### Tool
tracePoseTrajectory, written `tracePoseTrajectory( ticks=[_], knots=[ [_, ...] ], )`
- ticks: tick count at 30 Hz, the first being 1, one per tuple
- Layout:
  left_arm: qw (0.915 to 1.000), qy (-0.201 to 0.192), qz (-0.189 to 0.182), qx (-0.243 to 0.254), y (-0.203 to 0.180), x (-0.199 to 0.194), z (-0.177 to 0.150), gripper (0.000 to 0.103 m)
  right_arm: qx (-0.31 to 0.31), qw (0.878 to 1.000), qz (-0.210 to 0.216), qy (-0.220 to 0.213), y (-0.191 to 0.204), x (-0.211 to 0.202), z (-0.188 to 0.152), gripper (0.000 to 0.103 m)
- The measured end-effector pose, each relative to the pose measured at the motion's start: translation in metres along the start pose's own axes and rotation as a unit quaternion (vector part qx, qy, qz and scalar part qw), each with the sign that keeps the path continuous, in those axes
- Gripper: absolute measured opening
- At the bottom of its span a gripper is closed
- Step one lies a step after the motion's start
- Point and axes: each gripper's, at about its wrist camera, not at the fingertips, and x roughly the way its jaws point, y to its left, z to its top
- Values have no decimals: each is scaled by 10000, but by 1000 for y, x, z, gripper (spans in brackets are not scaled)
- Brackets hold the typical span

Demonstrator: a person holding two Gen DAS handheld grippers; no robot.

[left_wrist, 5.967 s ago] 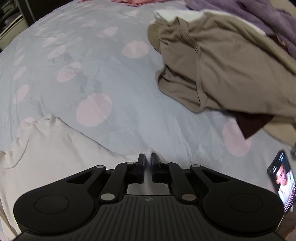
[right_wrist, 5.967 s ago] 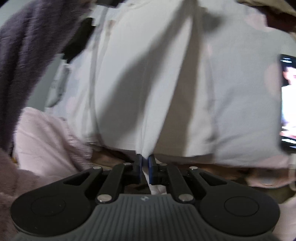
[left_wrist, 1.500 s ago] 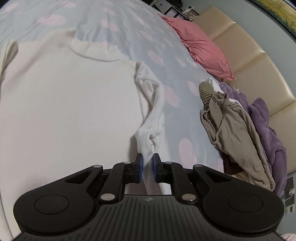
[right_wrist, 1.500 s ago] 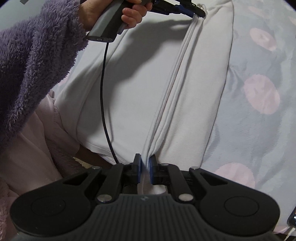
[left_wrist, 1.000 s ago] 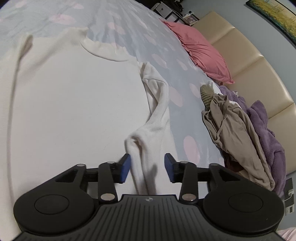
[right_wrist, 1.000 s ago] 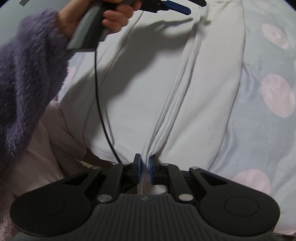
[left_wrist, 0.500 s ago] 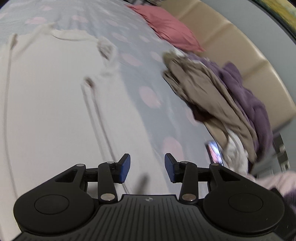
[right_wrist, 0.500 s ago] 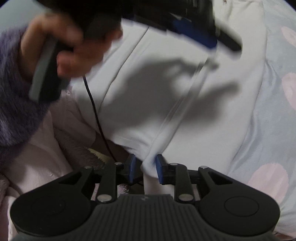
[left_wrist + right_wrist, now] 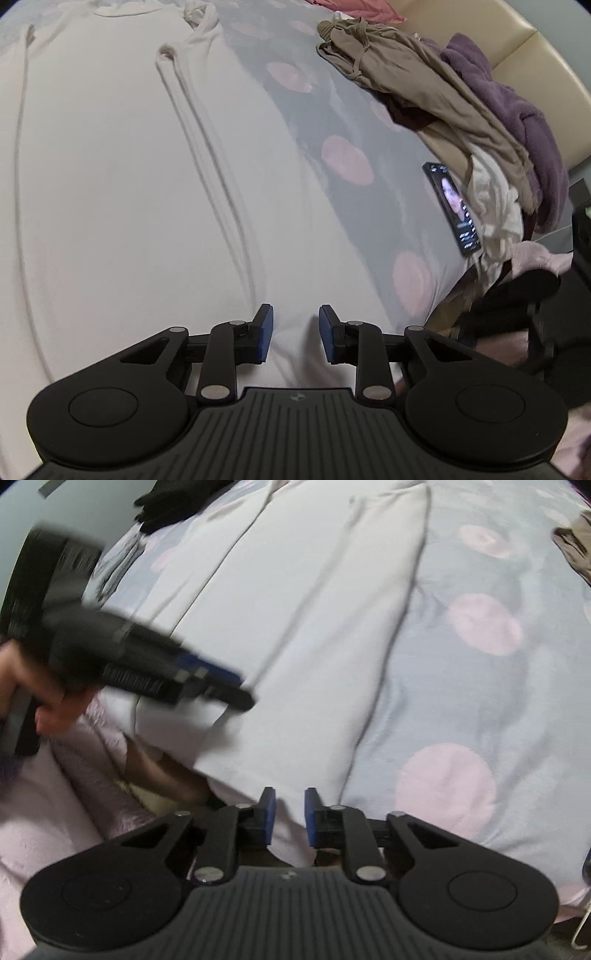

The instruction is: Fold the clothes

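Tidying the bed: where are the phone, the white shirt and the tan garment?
phone [image 9: 453, 206], left wrist view, middle of its lit screen
white shirt [image 9: 110, 177], left wrist view, flat front panel
tan garment [image 9: 410, 74], left wrist view, middle of the crumpled heap

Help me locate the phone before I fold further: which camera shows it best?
The left wrist view: the phone lies screen-up on the dotted bedsheet, beside the clothes pile. The right wrist view shows no phone, only the white garment and bedsheet.
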Motion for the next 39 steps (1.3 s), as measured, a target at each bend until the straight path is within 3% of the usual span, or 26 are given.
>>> tracePoseTrajectory(
  ticks=[11, 20, 24, 32, 35, 39],
  knots=[
    [9994, -137, 292, -139, -3, -13, -28, 26, -336, 9991, -270, 15, 3, 6, -1, 24],
    [9922, -668, 1003, -322, 7, -57, -46, 29, -499, 9964, -298, -618, 26, -14, 14, 36],
    [9826, -1109, 1335, -658, 26, -89, -52, 30, -681, 9955, -233, -611, 38, -8, 20, 36],
    [9505, -1892, 1761, -1727, 81, -153, -87, 38, -1248, 9908, 132, -502, 78, 9, 41, 38],
    [9402, -1981, 1925, -1993, 97, -162, -103, 39, -1403, 9889, 270, -411, 91, 17, 48, 38],
    [9389, -1820, 1931, -2194, 109, -156, -120, 41, -1583, 9862, 398, -284, 106, 27, 57, 38]
  ],
)
